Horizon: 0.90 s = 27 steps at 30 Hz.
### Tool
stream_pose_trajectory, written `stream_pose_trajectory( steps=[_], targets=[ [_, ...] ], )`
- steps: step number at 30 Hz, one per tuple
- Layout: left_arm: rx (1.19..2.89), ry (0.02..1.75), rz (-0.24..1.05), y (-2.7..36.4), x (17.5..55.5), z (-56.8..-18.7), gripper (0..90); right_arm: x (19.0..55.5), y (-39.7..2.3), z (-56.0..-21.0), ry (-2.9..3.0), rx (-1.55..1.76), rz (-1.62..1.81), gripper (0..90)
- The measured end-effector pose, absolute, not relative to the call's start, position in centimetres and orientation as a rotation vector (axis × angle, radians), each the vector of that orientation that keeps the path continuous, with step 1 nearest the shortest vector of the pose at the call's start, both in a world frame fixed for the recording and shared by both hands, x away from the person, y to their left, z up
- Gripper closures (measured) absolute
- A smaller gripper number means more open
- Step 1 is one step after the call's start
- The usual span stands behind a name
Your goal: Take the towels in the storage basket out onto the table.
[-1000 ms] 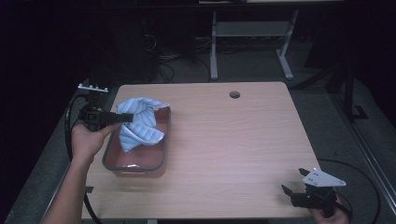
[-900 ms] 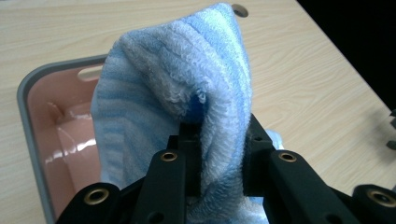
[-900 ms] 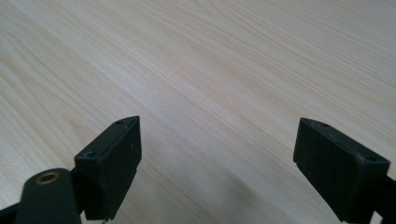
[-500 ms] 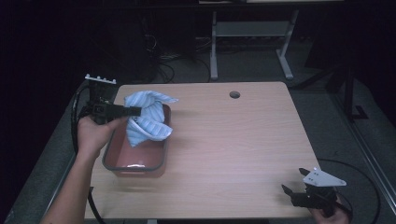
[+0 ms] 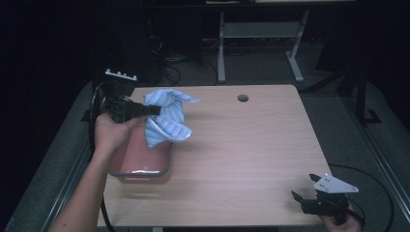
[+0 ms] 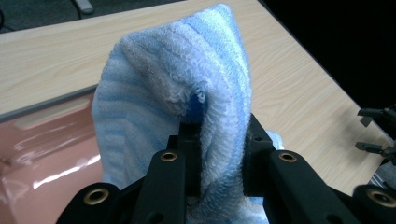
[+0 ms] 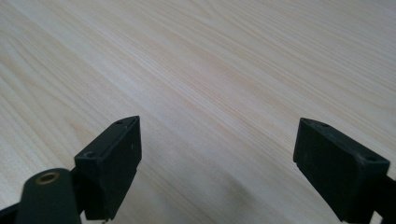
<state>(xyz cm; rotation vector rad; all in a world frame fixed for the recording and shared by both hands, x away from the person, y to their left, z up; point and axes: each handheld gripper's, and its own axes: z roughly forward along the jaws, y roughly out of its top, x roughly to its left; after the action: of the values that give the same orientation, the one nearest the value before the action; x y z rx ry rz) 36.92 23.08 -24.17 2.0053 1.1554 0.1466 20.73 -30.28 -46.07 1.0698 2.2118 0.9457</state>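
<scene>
Left gripper clamped on blue-and-white striped terry towel, lifted above far end of pink rectangular glass dish; towel mostly clear of dish, set-down left; right gripper spread wide, empty, well apart from dish

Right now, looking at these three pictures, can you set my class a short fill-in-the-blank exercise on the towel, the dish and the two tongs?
1. The left tongs are shut on a blue striped ____.
2. The towel hangs above a ____ dish.
3. The right tongs stand ____, with nothing between them.
4. The dish sits on a wooden ____.

Missing words: towel; pink; open; table
</scene>
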Motion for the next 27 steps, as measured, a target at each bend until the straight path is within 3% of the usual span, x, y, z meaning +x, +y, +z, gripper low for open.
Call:
stream_pose_trajectory(
  steps=[27],
  targets=[
    [2.082, 1.042, 0.079, 15.1, 39.3, -24.1, 74.0, 20.3, -31.0, -46.1, 2.187, 1.087, 0.962, 14.7]
  ],
)
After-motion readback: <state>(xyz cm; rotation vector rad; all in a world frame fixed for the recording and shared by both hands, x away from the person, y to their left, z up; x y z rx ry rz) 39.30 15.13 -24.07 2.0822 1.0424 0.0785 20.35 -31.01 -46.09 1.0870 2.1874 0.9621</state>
